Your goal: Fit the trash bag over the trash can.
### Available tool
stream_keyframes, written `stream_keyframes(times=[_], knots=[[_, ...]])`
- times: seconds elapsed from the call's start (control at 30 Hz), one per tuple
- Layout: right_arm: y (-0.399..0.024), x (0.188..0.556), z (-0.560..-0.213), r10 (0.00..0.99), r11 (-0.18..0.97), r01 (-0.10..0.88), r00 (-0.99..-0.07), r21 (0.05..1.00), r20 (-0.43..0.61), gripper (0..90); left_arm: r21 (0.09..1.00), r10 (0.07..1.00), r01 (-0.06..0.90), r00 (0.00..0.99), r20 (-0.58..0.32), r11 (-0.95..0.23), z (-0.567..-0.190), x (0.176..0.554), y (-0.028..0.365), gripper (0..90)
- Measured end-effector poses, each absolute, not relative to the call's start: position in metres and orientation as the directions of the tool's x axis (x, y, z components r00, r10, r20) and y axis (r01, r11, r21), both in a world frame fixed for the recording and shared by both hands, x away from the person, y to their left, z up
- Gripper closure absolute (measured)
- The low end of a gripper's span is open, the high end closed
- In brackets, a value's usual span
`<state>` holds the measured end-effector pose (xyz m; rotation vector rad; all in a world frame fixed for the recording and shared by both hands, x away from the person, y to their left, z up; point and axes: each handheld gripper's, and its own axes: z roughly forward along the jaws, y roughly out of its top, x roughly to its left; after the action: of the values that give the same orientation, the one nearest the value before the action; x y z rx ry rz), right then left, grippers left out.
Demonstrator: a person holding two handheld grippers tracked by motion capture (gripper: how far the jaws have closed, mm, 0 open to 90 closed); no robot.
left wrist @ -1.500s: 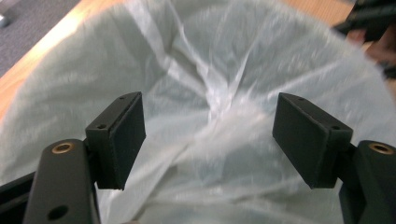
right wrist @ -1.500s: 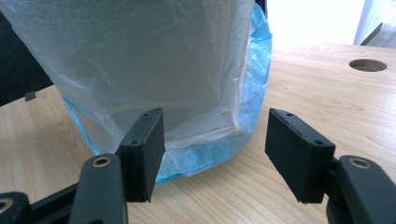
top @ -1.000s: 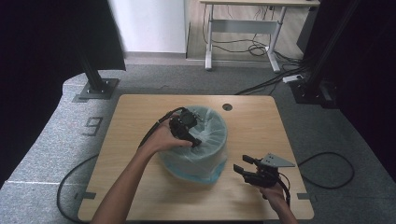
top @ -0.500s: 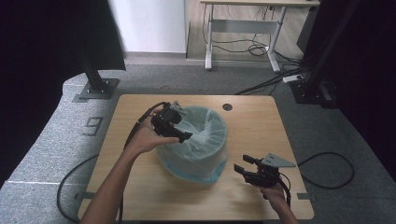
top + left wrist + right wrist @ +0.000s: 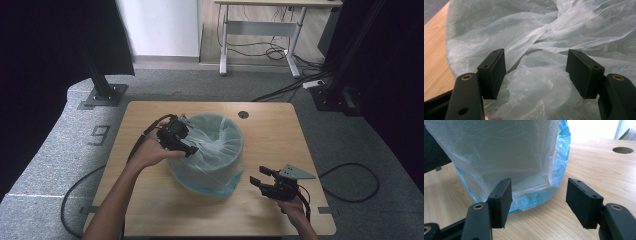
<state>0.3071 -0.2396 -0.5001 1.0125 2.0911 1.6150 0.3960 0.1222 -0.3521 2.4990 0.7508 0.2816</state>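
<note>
A round bin (image 5: 212, 170) stands in the middle of the wooden table (image 5: 272, 135), lined with a translucent white bag (image 5: 220, 137) over a blue one (image 5: 541, 197) that shows at its base. My left gripper (image 5: 190, 149) is at the bin's left rim, jaws pointing into the bin. In the left gripper view this gripper (image 5: 536, 66) has just been closing its jaws. They still stand apart, with crumpled bag film (image 5: 549, 35) between and behind them, and no pad presses on it. My right gripper (image 5: 260, 176) hovers open at the bin's front right, facing the bin wall (image 5: 506, 152).
A round cable hole (image 5: 243, 114) sits in the table behind the bin. Black cables trail off the table's left (image 5: 75, 195) and right (image 5: 360, 180) onto the grey floor. A desk frame (image 5: 260, 30) stands far behind.
My left gripper has moved left, from over the bin's middle to its left rim. The right gripper has stayed where it was.
</note>
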Motion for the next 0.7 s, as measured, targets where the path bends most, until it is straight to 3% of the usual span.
stream_keyframes(times=[0.5, 0.7], knots=[[-0.242, 0.307, -0.501, 0.693, 0.108, 0.345, -0.699, 0.932, 0.179, 36.7, 0.456, 0.566, 0.494, 0.824, 0.026, -0.740, -0.361, 0.408, 0.111, 32.3], [-0.243, 0.307, -0.500, 0.692, 0.108, 0.343, -0.700, 0.933, 0.177, 36.7, 0.510, 0.562, 0.482, 0.827, 0.003, -0.712, -0.357, 0.405, 0.115, 30.7]])
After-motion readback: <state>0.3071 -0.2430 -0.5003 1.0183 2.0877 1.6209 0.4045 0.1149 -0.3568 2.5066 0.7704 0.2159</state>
